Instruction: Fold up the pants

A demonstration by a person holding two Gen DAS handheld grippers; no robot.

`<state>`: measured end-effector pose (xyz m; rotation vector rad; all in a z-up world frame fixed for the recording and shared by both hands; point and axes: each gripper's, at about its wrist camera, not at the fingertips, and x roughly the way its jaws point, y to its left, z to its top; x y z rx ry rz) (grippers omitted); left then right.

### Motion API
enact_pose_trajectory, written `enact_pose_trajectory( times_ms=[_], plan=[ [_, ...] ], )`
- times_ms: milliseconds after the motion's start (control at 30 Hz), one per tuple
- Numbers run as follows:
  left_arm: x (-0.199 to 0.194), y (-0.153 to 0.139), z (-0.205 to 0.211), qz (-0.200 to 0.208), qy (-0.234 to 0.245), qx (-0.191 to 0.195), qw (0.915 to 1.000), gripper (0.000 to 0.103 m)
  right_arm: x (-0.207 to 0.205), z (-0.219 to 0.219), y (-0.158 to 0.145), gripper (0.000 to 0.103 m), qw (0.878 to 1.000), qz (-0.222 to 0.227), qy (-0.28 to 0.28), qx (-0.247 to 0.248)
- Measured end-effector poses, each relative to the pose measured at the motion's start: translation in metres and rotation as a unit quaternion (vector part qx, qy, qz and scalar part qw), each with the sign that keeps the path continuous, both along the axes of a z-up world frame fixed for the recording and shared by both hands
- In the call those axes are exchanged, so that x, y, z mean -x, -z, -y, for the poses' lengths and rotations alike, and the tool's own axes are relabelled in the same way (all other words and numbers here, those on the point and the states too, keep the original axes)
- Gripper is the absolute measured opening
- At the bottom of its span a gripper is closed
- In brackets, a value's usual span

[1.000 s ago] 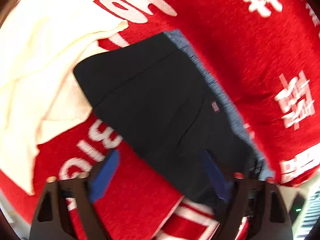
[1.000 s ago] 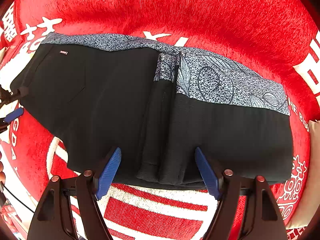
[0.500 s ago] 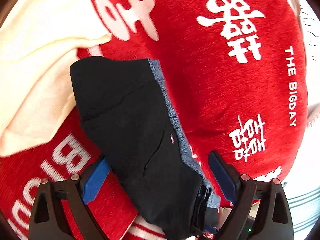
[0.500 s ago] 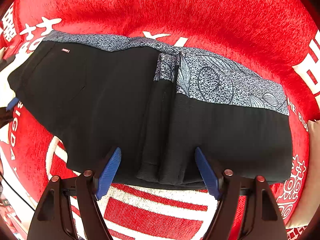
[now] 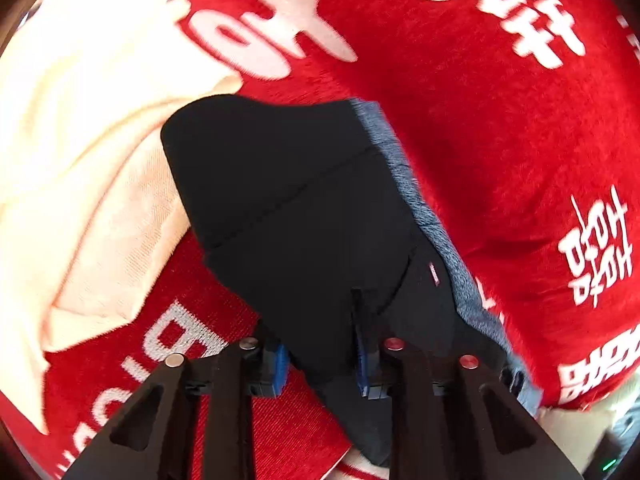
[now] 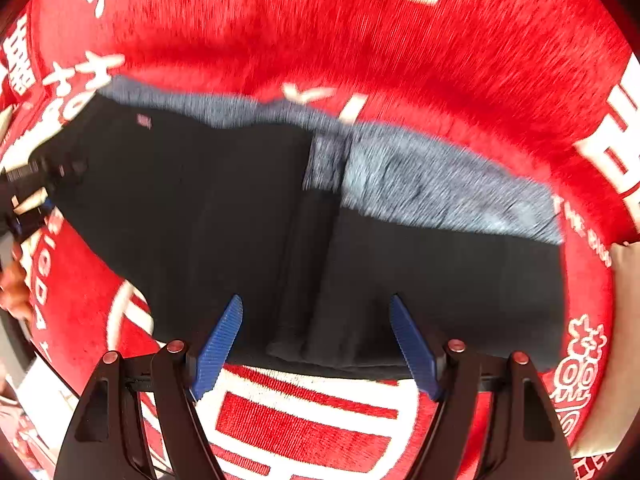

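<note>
Left tool (image 5: 322, 356): my blue pads pressed onto the near edge of the black pants (image 5: 304, 216), pinching a fold of cloth. Right tool (image 6: 316, 340): spread wide, pads over the pants' (image 6: 224, 208) near hem, cloth between them ungripped.

Pants: black with a blue-grey patterned waistband (image 6: 440, 188) along the far edge; spread across the red blanket (image 6: 360, 40) with white lettering. Broad bare red blanket lies beyond the waistband and to the right.

Cream cloth (image 5: 80, 152): lies left of the pants in the left view, its edge tucked under the pants' far-left corner, crowding that side.

Frames blurred; finer detail unreadable.
</note>
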<state>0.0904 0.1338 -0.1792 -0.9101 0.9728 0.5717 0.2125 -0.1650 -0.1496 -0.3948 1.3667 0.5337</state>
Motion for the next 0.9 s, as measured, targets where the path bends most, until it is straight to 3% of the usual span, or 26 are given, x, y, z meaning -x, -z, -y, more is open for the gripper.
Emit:
enact_pose_trajectory(
  times_ms=[67, 100, 233, 333, 467, 667, 900],
  plan=[
    [-0.005, -0.016, 0.018, -0.022, 0.047, -0.072, 0.9961, 0.024, -0.008, -0.006, -0.021, 0.08, 1.0, 0.001, -0.001, -0.015],
    [-0.01, -0.027, 0.034, -0.033, 0.076, -0.118, 0.9895, 0.024, -0.011, -0.009, -0.027, 0.08, 1.0, -0.001, -0.003, -0.02],
    [-0.015, -0.045, 0.077, -0.052, 0.14, -0.209, 0.9664, 0.024, -0.038, -0.044, -0.048, 0.081, 0.995, -0.075, -0.012, -0.063],
    [-0.019, -0.051, 0.103, -0.06, 0.181, -0.257, 0.9476, 0.024, -0.052, -0.089, -0.06, 0.083, 0.988, -0.125, -0.037, -0.087],
    [-0.022, -0.058, 0.119, -0.063, 0.204, -0.282, 0.9353, 0.024, -0.056, -0.167, -0.072, 0.091, 0.976, -0.165, -0.117, -0.075],
    [-0.024, -0.065, 0.123, -0.065, 0.199, -0.285, 0.9354, 0.024, -0.041, -0.279, -0.078, 0.102, 0.962, -0.176, -0.206, -0.025],
    [-0.025, -0.07, 0.132, -0.065, 0.193, -0.295, 0.9337, 0.024, -0.022, -0.335, -0.038, 0.102, 0.944, -0.199, -0.244, 0.093]
  ],
)
